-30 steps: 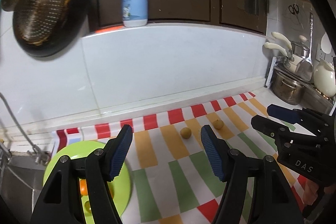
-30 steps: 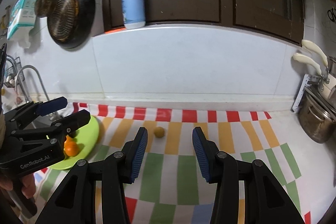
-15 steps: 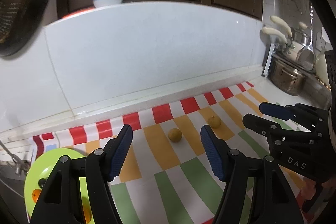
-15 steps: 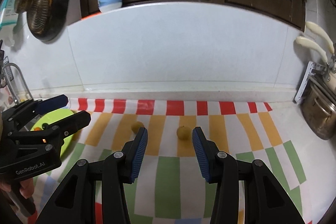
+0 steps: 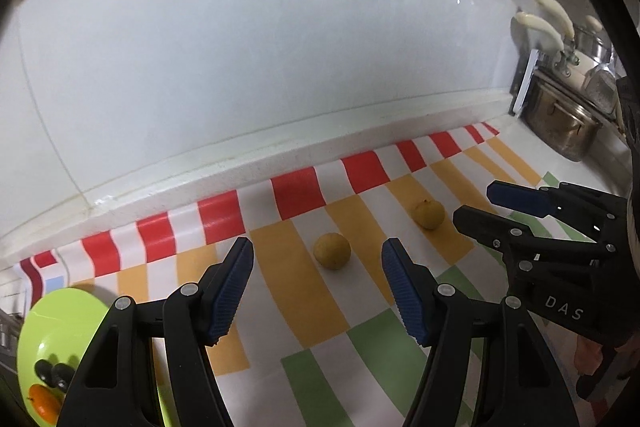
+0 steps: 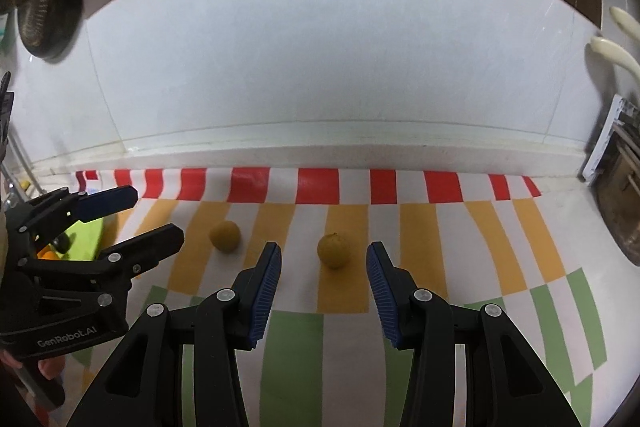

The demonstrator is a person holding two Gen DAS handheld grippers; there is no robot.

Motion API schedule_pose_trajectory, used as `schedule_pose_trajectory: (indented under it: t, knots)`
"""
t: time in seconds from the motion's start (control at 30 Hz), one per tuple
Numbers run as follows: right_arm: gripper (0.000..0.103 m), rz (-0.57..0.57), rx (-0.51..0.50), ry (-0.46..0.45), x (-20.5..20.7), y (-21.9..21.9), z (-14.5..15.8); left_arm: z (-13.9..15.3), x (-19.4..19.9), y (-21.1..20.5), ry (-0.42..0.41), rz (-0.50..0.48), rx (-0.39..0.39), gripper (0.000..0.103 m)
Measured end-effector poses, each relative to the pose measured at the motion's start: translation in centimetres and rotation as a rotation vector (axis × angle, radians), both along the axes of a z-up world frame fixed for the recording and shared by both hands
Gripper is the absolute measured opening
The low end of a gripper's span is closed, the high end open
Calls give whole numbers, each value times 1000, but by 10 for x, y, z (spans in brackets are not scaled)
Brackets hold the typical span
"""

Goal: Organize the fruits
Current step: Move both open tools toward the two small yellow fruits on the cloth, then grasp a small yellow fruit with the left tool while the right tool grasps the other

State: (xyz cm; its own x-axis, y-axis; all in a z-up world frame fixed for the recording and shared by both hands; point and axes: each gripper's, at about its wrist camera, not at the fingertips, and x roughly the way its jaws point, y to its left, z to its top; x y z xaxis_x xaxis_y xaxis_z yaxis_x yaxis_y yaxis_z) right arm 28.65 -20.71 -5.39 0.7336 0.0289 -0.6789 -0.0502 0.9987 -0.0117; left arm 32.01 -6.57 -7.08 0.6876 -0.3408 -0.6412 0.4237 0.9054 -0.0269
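- The checked cloth (image 6: 420, 239) ends at a white ledge (image 6: 320, 157) below the far wall; bare cloth lies around both yellow fruits.
- Left gripper (image 5: 318, 285) tilts down, jaws wide and empty, the left yellow fruit (image 5: 332, 251) just beyond them.
- Right gripper (image 6: 323, 279) tilts down too, narrower, empty — the right yellow fruit (image 6: 334, 250) sits past its tips.
- Only the left view shows the inside of the green plate (image 5: 60, 319) at the near left, holding an orange fruit (image 5: 44, 403) and dark ones.
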Motion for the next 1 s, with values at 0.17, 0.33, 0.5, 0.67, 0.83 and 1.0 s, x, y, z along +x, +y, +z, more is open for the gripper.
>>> schedule_pose_trajectory:
  t: [0.17,0.33,0.5,0.67,0.83,1.0]
  knots:
    - [45,0,3,37,16,-2,-13,-13,21,-7,45,-7,20,61]
    - [45,5,15,80,30,-4,-25,-25,34,-10,103,-16,6,54]
    - [45,5,16,104,39,-3,-33,-30,39,-13,127,-35,4,43]
    - [40,6,17,121,45,-1,-40,-33,42,-16,151,-48,3,32]
    - [33,5,17,134,48,0,-43,-35,43,-18,151,-57,5,28]
    - [28,0,15,136,48,2,-45,-34,42,-18,149,-61,-1,28]
